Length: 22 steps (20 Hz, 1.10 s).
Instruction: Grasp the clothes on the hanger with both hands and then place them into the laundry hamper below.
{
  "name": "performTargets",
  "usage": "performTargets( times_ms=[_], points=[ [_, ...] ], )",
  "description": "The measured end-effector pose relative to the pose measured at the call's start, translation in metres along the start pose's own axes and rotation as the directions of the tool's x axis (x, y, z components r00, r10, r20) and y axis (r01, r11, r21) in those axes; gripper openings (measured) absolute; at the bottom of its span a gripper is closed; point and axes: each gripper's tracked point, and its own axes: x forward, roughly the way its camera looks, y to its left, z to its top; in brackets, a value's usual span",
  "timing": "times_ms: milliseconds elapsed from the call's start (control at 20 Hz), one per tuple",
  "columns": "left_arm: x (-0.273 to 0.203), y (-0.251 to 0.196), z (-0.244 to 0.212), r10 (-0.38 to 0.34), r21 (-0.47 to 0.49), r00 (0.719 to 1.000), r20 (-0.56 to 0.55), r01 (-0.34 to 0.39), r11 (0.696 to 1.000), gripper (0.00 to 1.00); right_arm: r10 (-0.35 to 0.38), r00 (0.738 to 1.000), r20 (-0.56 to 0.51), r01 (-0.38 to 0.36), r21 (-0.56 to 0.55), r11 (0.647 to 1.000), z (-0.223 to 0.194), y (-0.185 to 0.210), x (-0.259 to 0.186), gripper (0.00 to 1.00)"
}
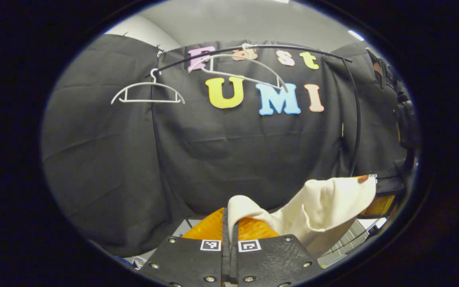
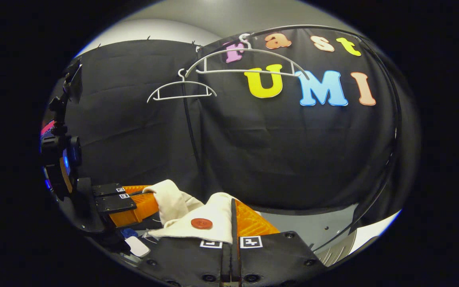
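A cream garment (image 1: 325, 207) with a red-brown button (image 2: 201, 223) hangs stretched between my two grippers, off its hanger. My left gripper (image 1: 229, 223) is shut on one end of the cloth, its orange fingers (image 1: 209, 227) pressed together around a fold. My right gripper (image 2: 232, 219) is shut on the other end, cloth draped over its left finger. In the right gripper view the left gripper (image 2: 146, 201) sits at the lower left, holding the cloth. Two bare white hangers (image 1: 148, 93) (image 2: 245, 59) hang from the black rail (image 1: 253, 50) above.
Black cloth walls close the booth behind the rail. A curved black pole (image 1: 357, 119) runs down the right side. A pale wire-like frame (image 1: 345, 239) shows at lower right, below the garment. A grey floor (image 2: 313, 227) lies under the right gripper.
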Motion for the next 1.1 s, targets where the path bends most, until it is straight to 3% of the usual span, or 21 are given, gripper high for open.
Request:
performTargets(
  times_ms=[250,600,800,1100],
  points=[
    [0.029,-0.017,-0.054,-0.037,0.014,0.998,-0.05,0.037,0.999,0.01,-0.003,0.998,-0.062,0.005,0.034,0.999,-0.056,-0.007,0.031,0.05],
    [0.047,0.009,-0.153,0.064,-0.019,0.987,-0.148,-0.068,0.998,0.01,-0.093,0.983,-0.161,0.097,0.023,0.995,-0.14,-0.027,0.053,0.05],
    [0.043,0.017,-0.225,0.072,-0.057,0.961,-0.269,-0.091,0.994,0.01,-0.131,0.949,-0.287,0.146,0.032,0.989,-0.208,-0.028,0.059,0.05],
    [0.03,0.036,-0.294,0.089,-0.069,0.928,-0.361,-0.122,0.99,0.02,-0.16,0.905,-0.394,0.174,0.001,0.985,-0.27,-0.03,0.078,0.07]
  ],
)
